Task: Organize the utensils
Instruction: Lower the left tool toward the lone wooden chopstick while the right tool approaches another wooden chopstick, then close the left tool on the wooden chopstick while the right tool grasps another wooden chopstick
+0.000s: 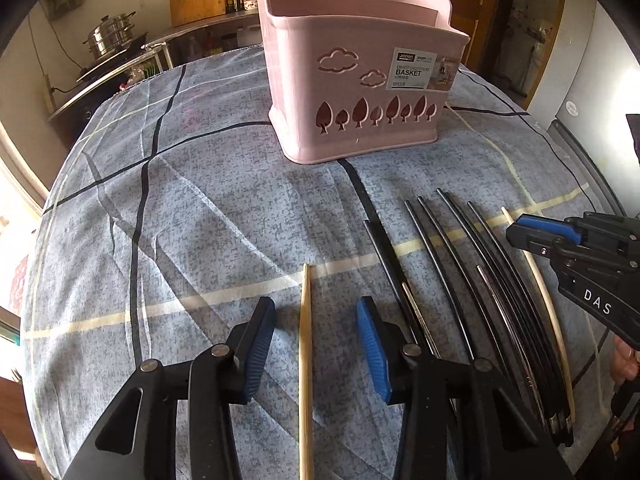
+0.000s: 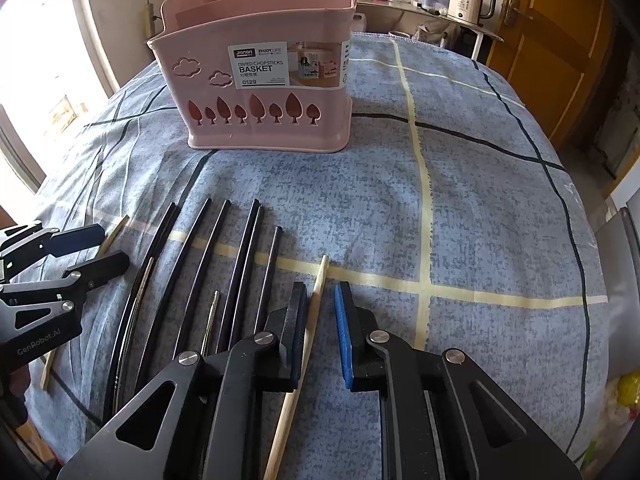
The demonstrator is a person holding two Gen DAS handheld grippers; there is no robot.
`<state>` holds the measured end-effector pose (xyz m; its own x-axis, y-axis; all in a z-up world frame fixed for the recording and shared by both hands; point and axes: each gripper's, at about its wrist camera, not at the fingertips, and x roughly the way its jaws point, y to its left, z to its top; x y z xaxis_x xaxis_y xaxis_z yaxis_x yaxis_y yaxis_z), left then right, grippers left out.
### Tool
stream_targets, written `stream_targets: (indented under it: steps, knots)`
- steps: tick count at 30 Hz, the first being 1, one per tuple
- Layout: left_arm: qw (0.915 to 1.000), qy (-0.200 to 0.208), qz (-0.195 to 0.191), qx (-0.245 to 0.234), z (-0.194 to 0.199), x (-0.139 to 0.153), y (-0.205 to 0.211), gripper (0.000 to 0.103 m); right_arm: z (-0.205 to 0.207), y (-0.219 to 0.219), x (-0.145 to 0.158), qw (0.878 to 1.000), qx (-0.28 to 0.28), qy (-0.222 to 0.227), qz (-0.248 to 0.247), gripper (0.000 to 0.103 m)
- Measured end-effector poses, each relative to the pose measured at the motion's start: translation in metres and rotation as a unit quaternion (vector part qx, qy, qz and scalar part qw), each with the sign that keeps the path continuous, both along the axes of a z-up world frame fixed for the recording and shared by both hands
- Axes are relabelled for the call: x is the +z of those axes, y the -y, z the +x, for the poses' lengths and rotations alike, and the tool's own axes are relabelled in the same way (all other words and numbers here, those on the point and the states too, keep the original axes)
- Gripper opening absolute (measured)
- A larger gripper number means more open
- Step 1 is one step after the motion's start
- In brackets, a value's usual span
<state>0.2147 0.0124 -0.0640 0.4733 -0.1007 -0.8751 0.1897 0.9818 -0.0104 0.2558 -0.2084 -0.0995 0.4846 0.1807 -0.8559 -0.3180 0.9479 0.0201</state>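
A pink divided chopstick basket (image 1: pixel 360 80) stands upright on the blue checked tablecloth; it also shows in the right wrist view (image 2: pixel 264 80). Several black chopsticks (image 1: pixel 460 272) lie in a row in front of it (image 2: pixel 208 276). My left gripper (image 1: pixel 316 312) is open, its fingers on either side of a wooden chopstick (image 1: pixel 306 360) lying on the cloth. My right gripper (image 2: pixel 320 300) is open around another pale wooden chopstick (image 2: pixel 308 332), which also shows in the left wrist view (image 1: pixel 548 304). Neither is gripped.
The basket's compartments look empty from here. The tablecloth (image 2: pixel 480 200) covers the table to its edges. A kettle (image 2: pixel 468 0) and jars stand on a counter behind. A steamer pot (image 1: pixel 112 36) sits on a stove at the back left.
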Motion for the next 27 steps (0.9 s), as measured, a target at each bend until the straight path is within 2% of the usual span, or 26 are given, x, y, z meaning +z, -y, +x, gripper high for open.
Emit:
stream_targets:
  steps: [5, 12, 16, 27]
  knots:
    - [1.0000, -0.001, 0.000, -0.009, 0.007, 0.000, 0.001, 0.038, 0.005, 0.000, 0.000, 1.000, -0.003, -0.003, 0.005, 0.008]
    - [0.9999, 0.000, 0.003, -0.013, 0.008, 0.000, 0.003, 0.014, 0.008, 0.003, 0.000, 1.000, -0.001, -0.008, 0.011, 0.005]
    - [0.9999, 0.000, 0.000, -0.013, 0.008, 0.001, 0.001, 0.007, 0.008, 0.005, 0.001, 1.000, -0.001, -0.011, 0.018, 0.005]
    - [0.9998, -0.003, -0.012, -0.013, 0.008, 0.015, -0.005, 0.004, 0.008, 0.014, 0.020, 0.998, 0.002, -0.003, 0.056, 0.005]
